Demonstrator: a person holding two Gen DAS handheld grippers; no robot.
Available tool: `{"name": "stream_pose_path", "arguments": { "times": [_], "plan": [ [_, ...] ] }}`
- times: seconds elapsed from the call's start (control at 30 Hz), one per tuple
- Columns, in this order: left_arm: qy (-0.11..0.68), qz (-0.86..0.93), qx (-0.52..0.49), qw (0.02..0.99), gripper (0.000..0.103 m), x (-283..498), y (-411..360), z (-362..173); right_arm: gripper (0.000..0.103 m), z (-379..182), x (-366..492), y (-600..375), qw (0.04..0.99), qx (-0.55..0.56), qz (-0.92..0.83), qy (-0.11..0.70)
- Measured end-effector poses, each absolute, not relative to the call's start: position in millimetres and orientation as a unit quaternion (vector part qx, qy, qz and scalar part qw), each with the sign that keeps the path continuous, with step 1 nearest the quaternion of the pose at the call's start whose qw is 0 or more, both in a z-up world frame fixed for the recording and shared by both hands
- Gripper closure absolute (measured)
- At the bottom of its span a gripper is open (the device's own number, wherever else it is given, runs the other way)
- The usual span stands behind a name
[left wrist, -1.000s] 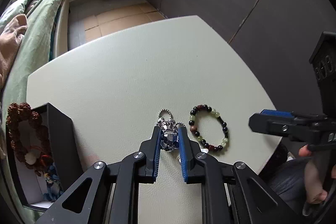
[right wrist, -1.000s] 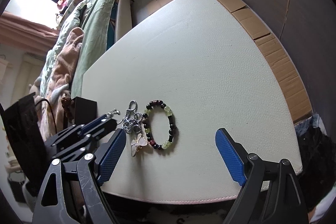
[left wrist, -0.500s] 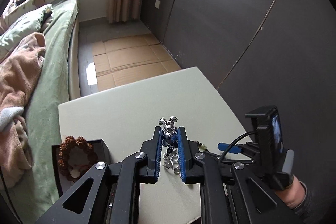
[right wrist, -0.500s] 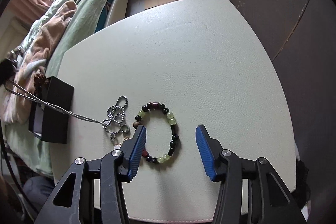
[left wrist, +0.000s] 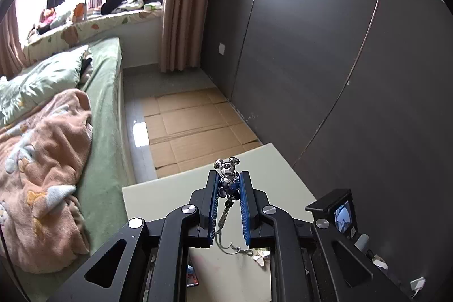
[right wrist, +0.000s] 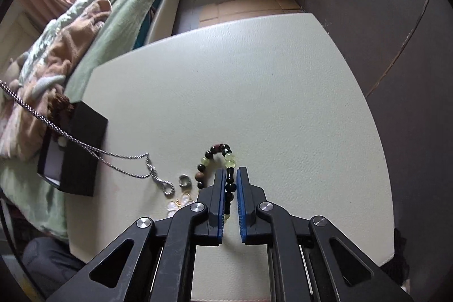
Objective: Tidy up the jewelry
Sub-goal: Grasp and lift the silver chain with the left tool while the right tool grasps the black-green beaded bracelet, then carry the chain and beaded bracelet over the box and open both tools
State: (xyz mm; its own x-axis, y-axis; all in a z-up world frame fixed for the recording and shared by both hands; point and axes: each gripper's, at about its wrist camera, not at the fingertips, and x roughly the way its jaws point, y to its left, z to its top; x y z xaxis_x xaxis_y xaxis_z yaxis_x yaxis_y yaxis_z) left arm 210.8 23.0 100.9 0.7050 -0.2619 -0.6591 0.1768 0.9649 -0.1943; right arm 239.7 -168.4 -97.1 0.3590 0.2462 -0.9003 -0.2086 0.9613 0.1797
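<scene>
The little bear charm is shiny metal, and so is its chain. The bracelet has smooth, glossy beads. The worktop looks matt and slightly bumpy.

Left gripper: held raised above the table, pointed forward and slightly downward. Blue-padded fingers are drawn close together, nearly parallel, and a small silver bear pendant is clamped between the tips; its chain is seen hanging down between the black finger arms.

Right gripper: held low over the table, tilted down toward the surface. Fingers are drawn in to a narrow gap, and one side of the bead bracelet is pinched between the blue pads. Tips are seen at or just above the tabletop; contact cannot be confirmed.
</scene>
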Motion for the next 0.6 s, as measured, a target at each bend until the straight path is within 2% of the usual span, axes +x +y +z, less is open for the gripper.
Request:
{"name": "stream_pose_path", "arguments": {
  "times": [0.23,0.6],
  "plan": [
    [0.327,-0.098,-0.042,0.939,0.089,197,32,145,0.093,-63,234,-179,0.84,0.11,0.195,0.495],
    [0.278,-0.056,-0.031,0.958,0.089,178,61,209,0.093,-40,224,-169,0.848,0.165,0.268,0.427]
  ]
}}
